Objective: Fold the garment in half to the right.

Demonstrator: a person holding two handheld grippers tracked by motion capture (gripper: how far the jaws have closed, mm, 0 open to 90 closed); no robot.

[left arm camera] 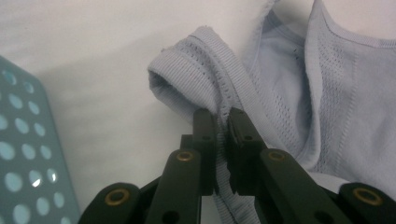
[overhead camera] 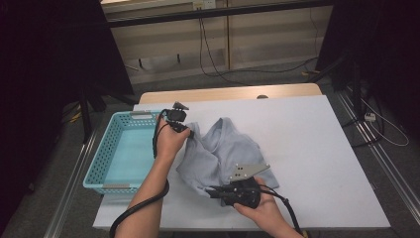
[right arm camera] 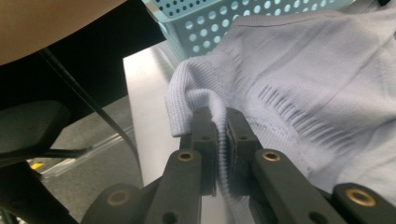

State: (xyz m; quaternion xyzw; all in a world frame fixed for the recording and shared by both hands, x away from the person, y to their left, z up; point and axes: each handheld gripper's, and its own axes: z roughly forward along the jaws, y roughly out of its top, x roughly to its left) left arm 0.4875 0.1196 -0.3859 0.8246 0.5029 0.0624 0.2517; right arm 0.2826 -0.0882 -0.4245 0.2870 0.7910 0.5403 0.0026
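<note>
The pale grey-blue knitted garment (overhead camera: 218, 153) is seen crumpled on the white tabletop (overhead camera: 317, 163), near its left edge, just beside the turquoise perforated plastic basket (overhead camera: 116, 153). Its ribbed strap is pinched in the left claw (left arm camera: 223, 122); its ribbed hem is pinched in the right claw (right arm camera: 221, 122). For a clean spread or fold, both pinches are best kept firm and the fabric drawn taut evenly, so that no edge is dragged over the near edge.

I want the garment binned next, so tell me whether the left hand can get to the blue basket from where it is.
Probably yes. The left tongs, shut on the garment, are right beside the blue basket, nothing between. The right tongs also clamp the cloth, which may hold it back.
</note>
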